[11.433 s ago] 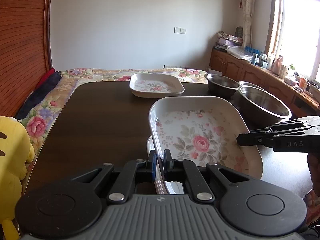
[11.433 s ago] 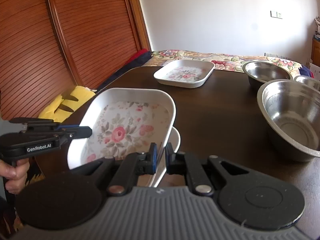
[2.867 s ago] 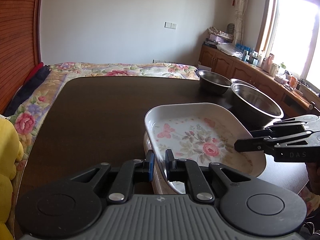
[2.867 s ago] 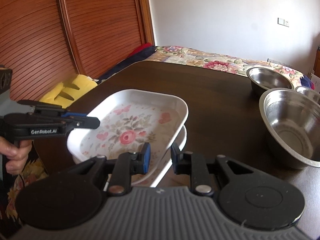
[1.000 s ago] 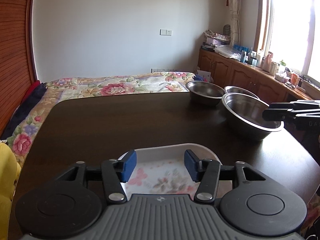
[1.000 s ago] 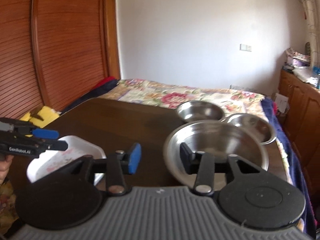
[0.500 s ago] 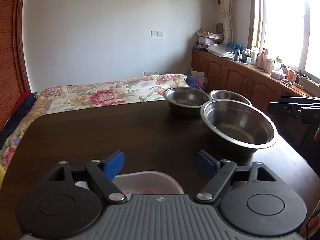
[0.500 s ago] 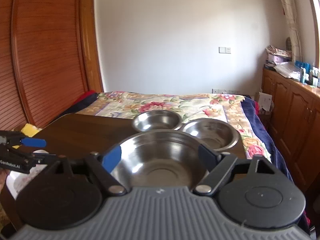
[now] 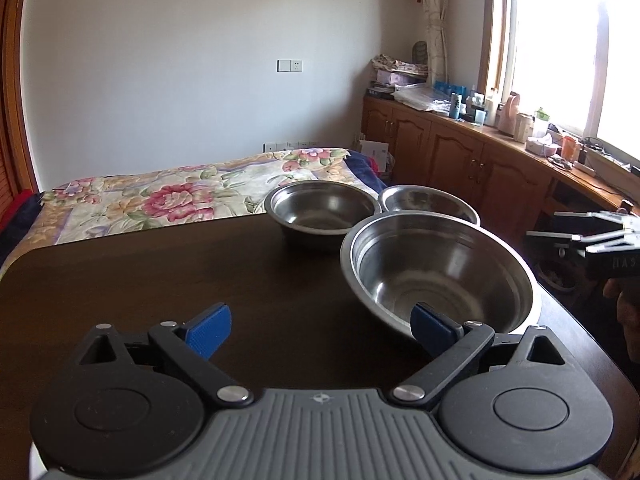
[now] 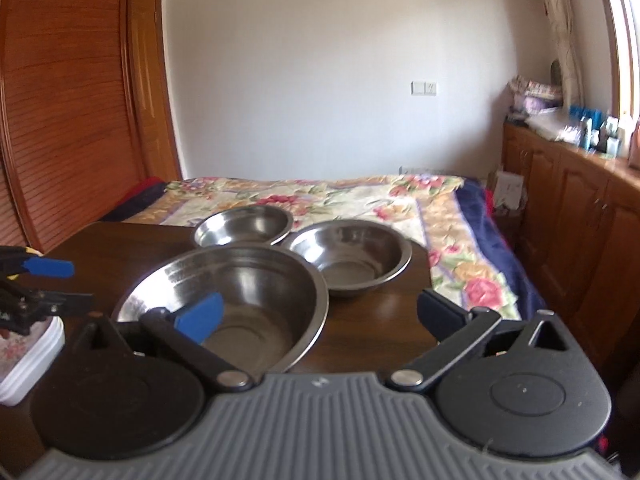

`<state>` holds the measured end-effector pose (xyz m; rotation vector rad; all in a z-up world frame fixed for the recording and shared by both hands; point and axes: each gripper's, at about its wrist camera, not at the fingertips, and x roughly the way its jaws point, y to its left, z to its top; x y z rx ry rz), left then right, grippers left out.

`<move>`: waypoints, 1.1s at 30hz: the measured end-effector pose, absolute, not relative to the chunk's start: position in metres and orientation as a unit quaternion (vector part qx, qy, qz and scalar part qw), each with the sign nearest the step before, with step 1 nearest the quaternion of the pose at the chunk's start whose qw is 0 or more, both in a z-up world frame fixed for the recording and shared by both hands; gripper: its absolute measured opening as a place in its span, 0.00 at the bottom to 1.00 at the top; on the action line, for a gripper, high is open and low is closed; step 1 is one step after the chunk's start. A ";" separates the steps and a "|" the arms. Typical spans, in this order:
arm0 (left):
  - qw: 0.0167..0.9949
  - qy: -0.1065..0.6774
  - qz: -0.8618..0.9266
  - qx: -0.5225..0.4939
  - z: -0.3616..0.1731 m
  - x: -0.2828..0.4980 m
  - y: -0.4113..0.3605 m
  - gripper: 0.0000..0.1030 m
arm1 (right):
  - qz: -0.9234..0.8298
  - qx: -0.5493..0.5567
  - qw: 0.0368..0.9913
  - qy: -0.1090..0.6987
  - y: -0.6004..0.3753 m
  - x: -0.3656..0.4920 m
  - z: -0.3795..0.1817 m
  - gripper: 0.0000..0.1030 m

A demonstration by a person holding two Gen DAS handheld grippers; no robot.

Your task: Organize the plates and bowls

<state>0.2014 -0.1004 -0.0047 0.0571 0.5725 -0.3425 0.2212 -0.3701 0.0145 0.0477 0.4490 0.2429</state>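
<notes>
Three steel bowls stand close together on the dark table (image 9: 140,280). The large bowl (image 9: 438,270) (image 10: 240,300) is nearest. A mid bowl (image 9: 322,208) (image 10: 244,226) and another bowl (image 9: 428,200) (image 10: 348,254) sit behind it. My left gripper (image 9: 320,326) is wide open and empty, its right finger at the large bowl's near rim. My right gripper (image 10: 320,312) is also wide open and empty, just short of the large bowl. Stacked white floral plates (image 10: 28,356) show at the left edge of the right wrist view, under the left gripper (image 10: 40,284).
A bed with a floral cover (image 9: 160,200) lies beyond the table's far edge. Wooden cabinets (image 9: 480,160) with clutter on top run along the right wall under a window. A wooden slatted wardrobe (image 10: 72,100) stands to the left. A hand (image 9: 628,312) holds the right gripper (image 9: 592,236).
Both grippers let go of the floral plate on the stack, opened wide and swung right toward the steel bowls. The plates have dropped out of the left wrist view.
</notes>
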 end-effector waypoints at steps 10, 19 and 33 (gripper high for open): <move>0.940 0.295 -0.173 0.013 -0.009 0.223 -0.122 0.76 | 0.149 0.037 0.956 0.250 -0.374 0.236 0.001 0.83; 0.929 0.320 -0.185 -0.002 -0.017 0.236 -0.136 0.50 | 0.166 0.061 0.945 0.274 -0.372 0.239 -0.008 0.59; 0.923 0.332 -0.197 -0.004 -0.019 0.240 -0.139 0.27 | 0.170 0.068 0.943 0.277 -0.367 0.238 -0.009 0.28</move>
